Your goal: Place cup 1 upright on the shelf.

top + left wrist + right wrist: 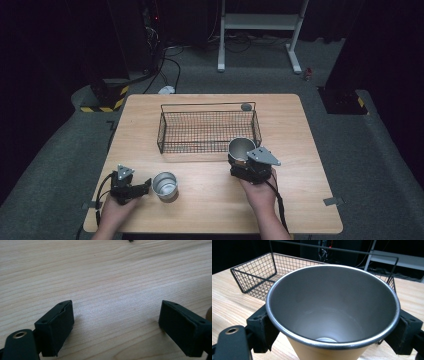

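Observation:
My right gripper [243, 159] is shut on a tan metal cup [242, 149] with a grey inside, held upright just in front of the wire basket [170, 140]. In the right gripper view the cup [332, 315] sits between both jaws, mouth up and empty, with the basket [254, 275] behind it. My left gripper [145, 186] rests low at the front left of the table, open, with bare wood between its jaws [117, 317]. A second silver cup [165, 185] stands upright just right of the left gripper.
The black wire basket has a thin handle bar [207, 104] over its far side and a small grey disc [245, 106] at its far right corner. The wooden table [300, 200] ends close to the person's hands. Dark floor, cables and a white frame [260, 22] lie beyond.

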